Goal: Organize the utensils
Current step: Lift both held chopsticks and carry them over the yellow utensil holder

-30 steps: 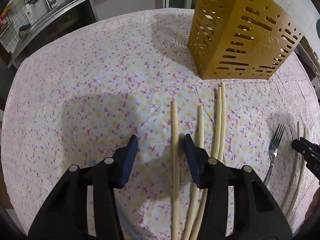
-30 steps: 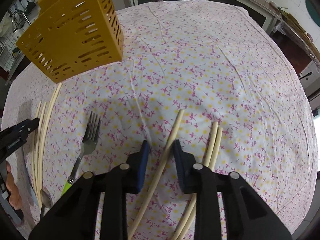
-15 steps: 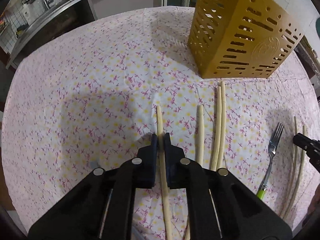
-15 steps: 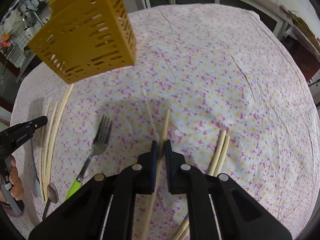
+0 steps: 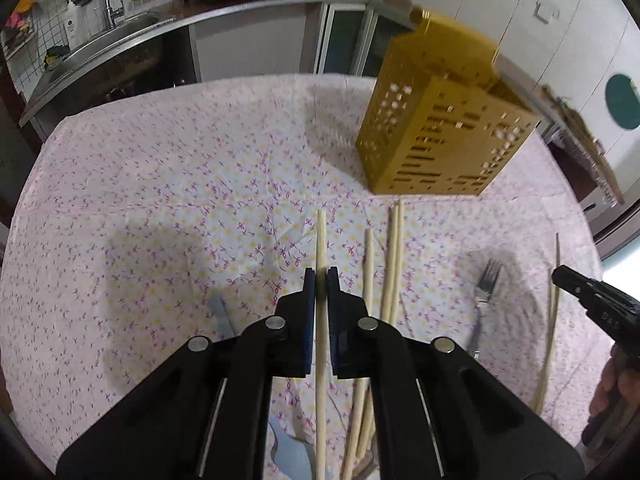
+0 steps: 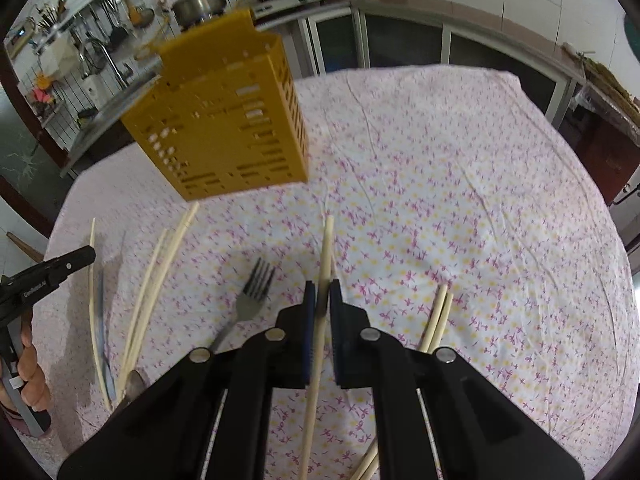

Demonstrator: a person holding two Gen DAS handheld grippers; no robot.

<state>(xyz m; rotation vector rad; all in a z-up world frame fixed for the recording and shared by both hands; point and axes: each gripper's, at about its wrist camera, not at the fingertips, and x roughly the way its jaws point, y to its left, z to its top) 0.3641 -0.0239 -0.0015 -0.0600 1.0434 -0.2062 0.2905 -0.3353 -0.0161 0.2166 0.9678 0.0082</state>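
Both grippers closed and rose: left gripper (image 5: 321,280) clamped one chopstick (image 5: 320,240), right gripper (image 6: 321,292) pinched its own chopstick (image 6: 326,252), tips jutting ahead toward the holder (image 5: 440,144). Sticks looked light, stiff, slick; mid-shaft grip seemed safest against pivoting.

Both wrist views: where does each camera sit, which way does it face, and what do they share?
Left wrist: on the left gripper, looking forward and down at the table; fingers clamp a chopstick; the right gripper shows at the right edge.
Right wrist: on the right gripper, same tilt; it clamps another chopstick; a hand shows at the left edge.
Shared: yellow holder, fork, floral tablecloth.
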